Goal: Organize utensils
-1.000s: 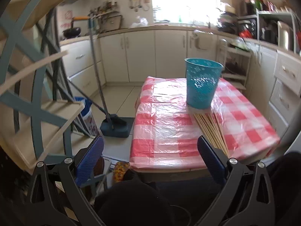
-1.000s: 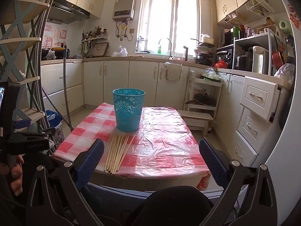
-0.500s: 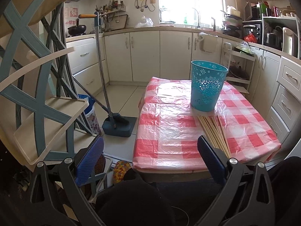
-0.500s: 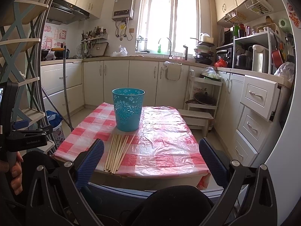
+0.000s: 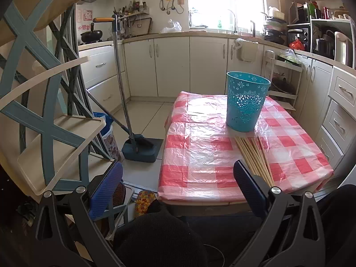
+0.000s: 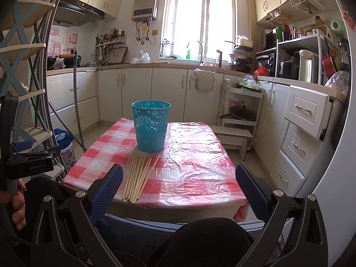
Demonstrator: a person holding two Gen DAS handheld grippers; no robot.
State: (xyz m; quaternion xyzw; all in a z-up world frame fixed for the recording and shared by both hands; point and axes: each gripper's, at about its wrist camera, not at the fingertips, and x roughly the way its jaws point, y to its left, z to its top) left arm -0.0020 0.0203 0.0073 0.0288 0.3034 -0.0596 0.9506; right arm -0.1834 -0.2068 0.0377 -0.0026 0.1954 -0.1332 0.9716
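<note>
Now your left gripper (image 5: 178,178) has tilted up, bringing chopsticks (image 6: 139,175) and blue basket (image 6: 150,125) into fuller view; both it and right gripper (image 6: 179,180) gape empty—nothing grasped yet.

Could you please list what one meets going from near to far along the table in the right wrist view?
Right hand-held gripper → chopsticks → blue basket → cabinets → window.
</note>
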